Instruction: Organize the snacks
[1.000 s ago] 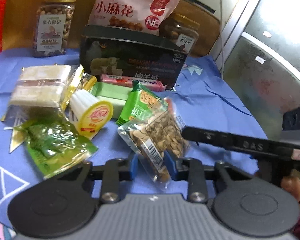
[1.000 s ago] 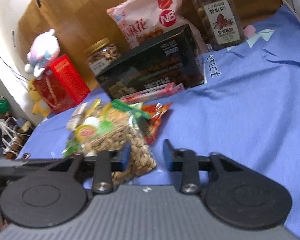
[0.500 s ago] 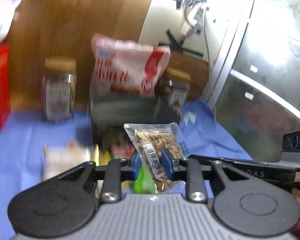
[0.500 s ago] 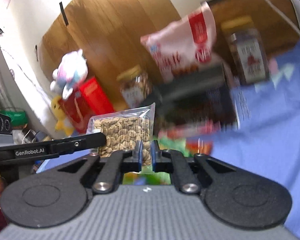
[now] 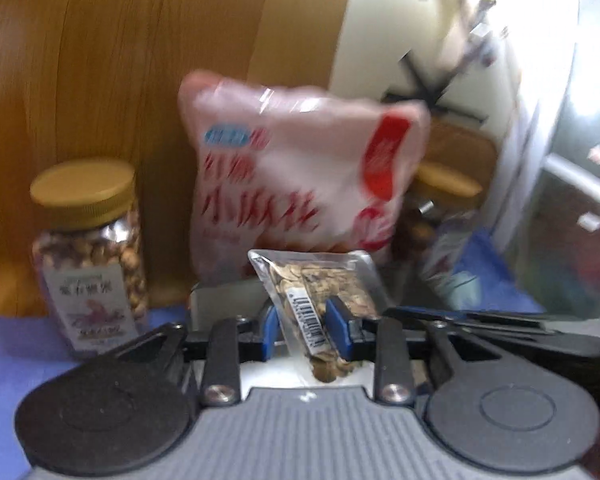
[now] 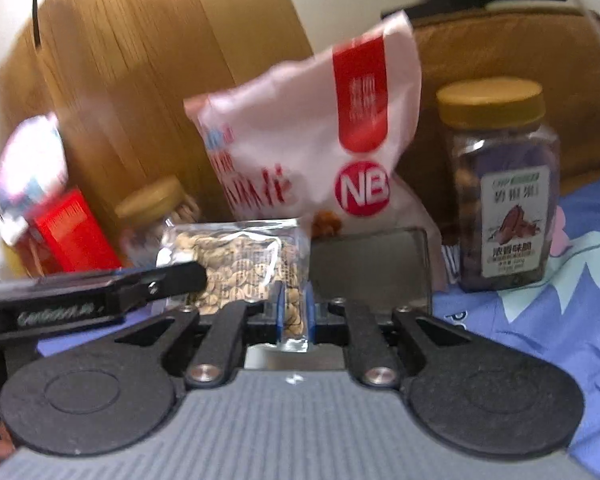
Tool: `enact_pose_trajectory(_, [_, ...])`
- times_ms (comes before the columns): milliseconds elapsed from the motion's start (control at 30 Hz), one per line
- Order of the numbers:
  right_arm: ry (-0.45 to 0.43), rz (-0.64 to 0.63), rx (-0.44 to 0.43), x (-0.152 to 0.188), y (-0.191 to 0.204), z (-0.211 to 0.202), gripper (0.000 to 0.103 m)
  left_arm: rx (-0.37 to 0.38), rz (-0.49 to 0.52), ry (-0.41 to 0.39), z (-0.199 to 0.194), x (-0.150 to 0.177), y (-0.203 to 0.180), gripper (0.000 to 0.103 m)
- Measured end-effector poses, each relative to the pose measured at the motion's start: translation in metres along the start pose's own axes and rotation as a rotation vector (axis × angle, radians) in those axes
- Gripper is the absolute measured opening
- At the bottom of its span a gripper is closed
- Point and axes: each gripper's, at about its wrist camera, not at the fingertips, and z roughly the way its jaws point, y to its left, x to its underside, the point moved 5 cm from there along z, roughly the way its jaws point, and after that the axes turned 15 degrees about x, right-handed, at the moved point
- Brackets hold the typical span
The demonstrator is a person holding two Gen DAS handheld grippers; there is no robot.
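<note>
A clear packet of pale seeds (image 5: 320,280) hangs in the air between both grippers. My left gripper (image 5: 304,326) is shut on its lower edge by the barcode. My right gripper (image 6: 294,312) pinches the packet's (image 6: 236,264) other bottom corner between its blue pads, and its jaws are opening slightly with the packet still pressed between them. The left gripper's finger (image 6: 140,288) crosses the right wrist view in front of the packet. Just behind the packet stands the dark open box (image 6: 372,264), with the pink snack bag (image 6: 320,148) leaning behind it.
Gold-lidded nut jars flank the box: one on the left (image 5: 88,252), one on the right (image 6: 504,208). A red box (image 6: 68,236) and a plush toy sit far left by the wooden wall. Blue cloth (image 6: 560,300) covers the table. A glass panel (image 5: 560,220) stands to the right.
The seed packet has been lifted off the cloth, away from the pile of snacks. Both grippers have risen and carried it forward to the box and pink bag; the right gripper has shut on it.
</note>
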Motion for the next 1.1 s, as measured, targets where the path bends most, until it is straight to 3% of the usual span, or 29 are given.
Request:
enact_pose_trajectory(100, [-0.011,-0.013,0.015,0.008,0.0,0.002,0.026,-0.065,-0.005,0.064,0.014,0.012,0.011,0.036])
enact_pose_trajectory(200, [-0.06,0.029,0.019,0.008,-0.004,-0.018,0.034,-0.082,0.008,0.057,0.003,0.018,0.008,0.037])
enact_pose_trajectory(233, [-0.075,0.044,0.011,0.007,-0.003,-0.027,0.04,-0.077,0.006,0.035,-0.009,0.019,0.006,0.037])
enact_pose_trajectory(367, [-0.091,0.069,-0.041,0.026,-0.004,-0.07,0.041,-0.044,-0.02,-0.068,-0.072,0.023,-0.005,0.042])
enact_pose_trajectory(533, [-0.023,0.052,-0.01,0.077,0.005,-0.094,0.053,-0.025,-0.054,-0.121,-0.143,0.07,-0.015,0.043])
enact_pose_trajectory(767, [-0.057,-0.092,0.071,0.127,0.04,-0.117,0.075,-0.101,-0.077,-0.061,-0.177,0.162,-0.011,0.043])
enact_pose_trajectory(1033, [-0.128,-0.397,0.184,0.143,0.078,-0.115,0.08,-0.109,-0.04,-0.036,-0.171,0.191,-0.015,0.043])
enact_pose_trajectory(1100, [-0.123,-0.437,0.209,0.146,0.082,-0.109,0.08,-0.098,-0.029,-0.052,-0.173,0.191,-0.017,0.048])
